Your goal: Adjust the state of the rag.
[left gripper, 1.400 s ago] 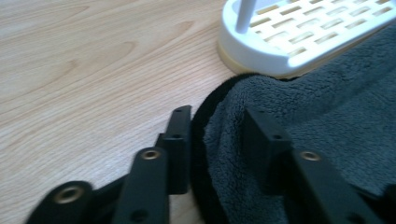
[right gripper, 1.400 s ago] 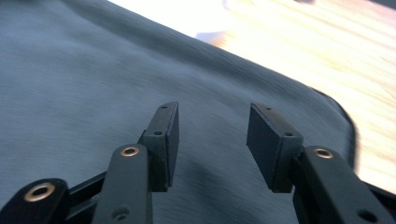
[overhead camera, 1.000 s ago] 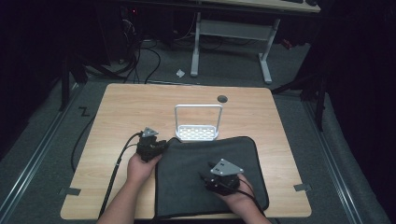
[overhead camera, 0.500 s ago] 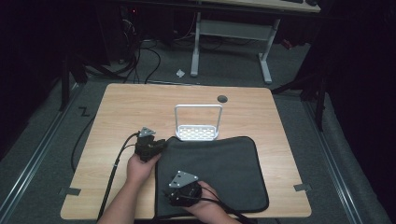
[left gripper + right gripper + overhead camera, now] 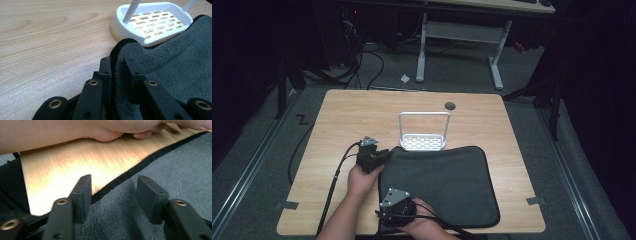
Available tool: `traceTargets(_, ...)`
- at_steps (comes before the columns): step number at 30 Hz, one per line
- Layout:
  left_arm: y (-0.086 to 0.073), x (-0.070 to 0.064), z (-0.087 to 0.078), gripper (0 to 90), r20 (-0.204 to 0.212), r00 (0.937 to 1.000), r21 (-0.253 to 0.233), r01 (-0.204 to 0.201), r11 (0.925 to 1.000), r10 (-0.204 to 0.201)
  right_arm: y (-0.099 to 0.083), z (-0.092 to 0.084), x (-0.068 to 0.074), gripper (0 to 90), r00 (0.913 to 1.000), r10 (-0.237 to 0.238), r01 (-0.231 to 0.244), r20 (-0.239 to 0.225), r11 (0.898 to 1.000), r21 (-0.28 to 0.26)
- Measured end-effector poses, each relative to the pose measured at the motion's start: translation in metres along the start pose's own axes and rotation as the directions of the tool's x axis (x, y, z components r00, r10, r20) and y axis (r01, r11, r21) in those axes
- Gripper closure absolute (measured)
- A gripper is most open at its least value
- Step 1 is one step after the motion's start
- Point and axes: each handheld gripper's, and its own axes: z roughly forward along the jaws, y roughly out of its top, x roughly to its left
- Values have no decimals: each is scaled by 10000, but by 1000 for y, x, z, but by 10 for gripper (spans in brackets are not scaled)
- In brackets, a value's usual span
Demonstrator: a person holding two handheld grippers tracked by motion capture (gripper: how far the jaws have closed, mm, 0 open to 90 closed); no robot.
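– How many things are sitting on the table [image 5: 337,120]?
– Two: one grey towel [image 5: 439,182] at six o'clock, one white rack [image 5: 424,142] at twelve.
– The grippers?
– Left gripper [image 5: 379,156] is pinching the towel's corner; right gripper [image 5: 387,216], jaws spread and just closing, is straddling its edge.

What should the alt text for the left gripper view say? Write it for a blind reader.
The left gripper pinches the black-edged corner of a grey towel between its two black jaws. Beyond it, a white slotted soap dish sits on the wooden table, the towel touching its edge.

place: lab/workroom | signs: grey carpet [image 5: 562,165]; cables [image 5: 357,62]; metal desk frame [image 5: 457,37]; dark surroundings
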Motion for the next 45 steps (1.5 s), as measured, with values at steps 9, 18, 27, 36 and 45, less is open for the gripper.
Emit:
traceTargets(9,0,0,1,774,8,10000,97,19,10000,-19,-2,-4,-5,745,9992,-232,231,317,9997,27)
traceTargets(18,-1,1,-1,772,20,10000,-74,65,10000,-65,-2,-7,-8,817,9992,-367,369,172,9993,-77)
traceTargets(27,-5,-2,-15,793,-117,9999,-1271,10,9919,-25,0,-34,-10,819,9990,-371,400,269,9922,-1181)
traceTargets(36,-5,-4,-38,805,-110,9983,-2227,539,9734,-578,12,-48,-5,820,9983,-523,566,269,9785,-1982)
traceTargets(45,-5,19,-78,806,-551,9929,-2178,908,9718,-1051,47,-45,16,819,9936,-1107,1132,241,9621,-2482)
